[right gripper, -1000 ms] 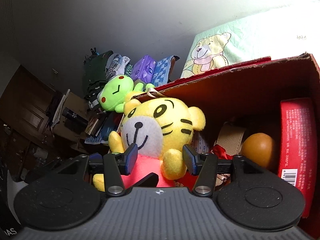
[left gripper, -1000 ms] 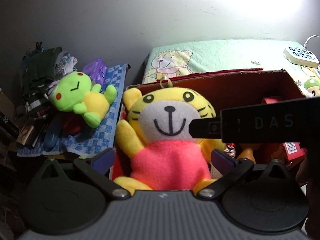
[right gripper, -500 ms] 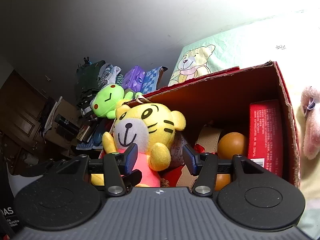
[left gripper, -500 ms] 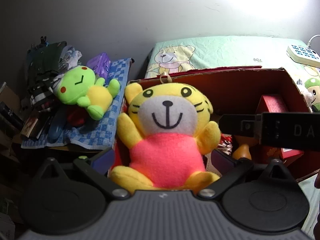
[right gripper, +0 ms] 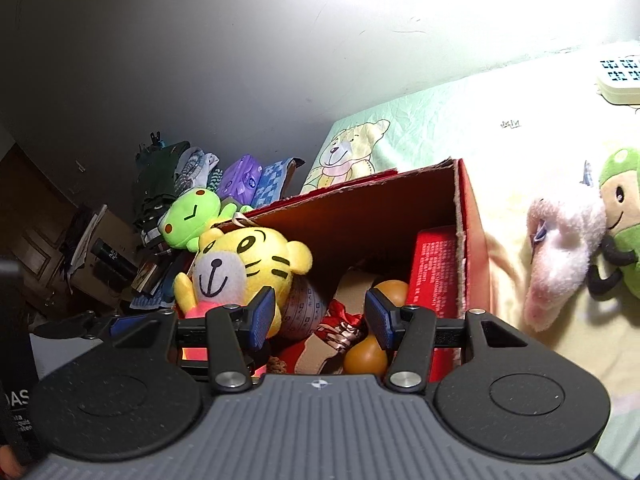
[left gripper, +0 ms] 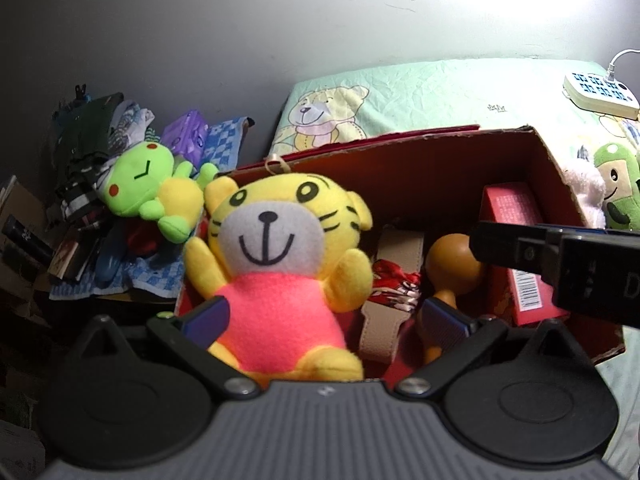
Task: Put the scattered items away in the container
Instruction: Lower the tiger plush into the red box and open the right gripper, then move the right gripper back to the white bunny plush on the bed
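Both the left tongs (left gripper: 324, 316) and right tongs (right gripper: 320, 316) gape empty, so the tiger plush (left gripper: 280, 256), propped high in the box (left gripper: 440, 164), may topple out.

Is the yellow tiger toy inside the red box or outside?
Inside: the yellow tiger toy sits upright in the red box, leaning at its left end.

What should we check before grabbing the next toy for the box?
1. Yellow tiger plush in a pink shirt is inside the red cardboard box: ok.
2. Left hand-held gripper open and empty: ok.
3. Right hand-held gripper open and empty: ok.
4. All toys packed: not ok. The pink fluffy plush and the green-hooded plush doll lie on the bed.
5. Room left in the box: cannot tell.
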`<state>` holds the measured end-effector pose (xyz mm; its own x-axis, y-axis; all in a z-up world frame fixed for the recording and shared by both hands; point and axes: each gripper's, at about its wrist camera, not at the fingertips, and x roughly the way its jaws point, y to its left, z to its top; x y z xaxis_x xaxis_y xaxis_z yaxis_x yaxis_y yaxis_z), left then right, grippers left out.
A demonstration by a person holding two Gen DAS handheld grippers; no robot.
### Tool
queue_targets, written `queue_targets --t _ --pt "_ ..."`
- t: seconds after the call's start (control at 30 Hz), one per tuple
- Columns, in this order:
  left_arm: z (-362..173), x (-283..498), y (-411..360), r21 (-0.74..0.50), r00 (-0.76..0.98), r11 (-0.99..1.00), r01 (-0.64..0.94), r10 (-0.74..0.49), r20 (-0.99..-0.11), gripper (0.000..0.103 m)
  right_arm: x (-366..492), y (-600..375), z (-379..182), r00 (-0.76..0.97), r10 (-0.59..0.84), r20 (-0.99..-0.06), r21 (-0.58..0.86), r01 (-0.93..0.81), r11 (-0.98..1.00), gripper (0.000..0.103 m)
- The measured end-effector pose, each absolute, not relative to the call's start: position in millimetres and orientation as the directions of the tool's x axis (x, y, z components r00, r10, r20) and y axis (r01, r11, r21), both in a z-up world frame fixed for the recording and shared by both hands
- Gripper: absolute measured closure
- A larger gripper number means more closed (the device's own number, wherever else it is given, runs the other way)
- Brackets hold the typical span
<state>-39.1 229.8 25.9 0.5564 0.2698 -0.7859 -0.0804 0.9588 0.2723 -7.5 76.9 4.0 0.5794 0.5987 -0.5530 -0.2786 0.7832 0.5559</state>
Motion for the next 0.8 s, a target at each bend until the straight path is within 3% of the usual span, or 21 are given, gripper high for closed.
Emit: queue_targets --t 0.8 --pt "38.7 -21.2 90.9 0.263 0.585 0.965 -0.004 0.216 -0.782 0.001 -8.1 -51.6 4.1 0.606 0.590 -0.534 0.599 -0.222 0.770 0.048"
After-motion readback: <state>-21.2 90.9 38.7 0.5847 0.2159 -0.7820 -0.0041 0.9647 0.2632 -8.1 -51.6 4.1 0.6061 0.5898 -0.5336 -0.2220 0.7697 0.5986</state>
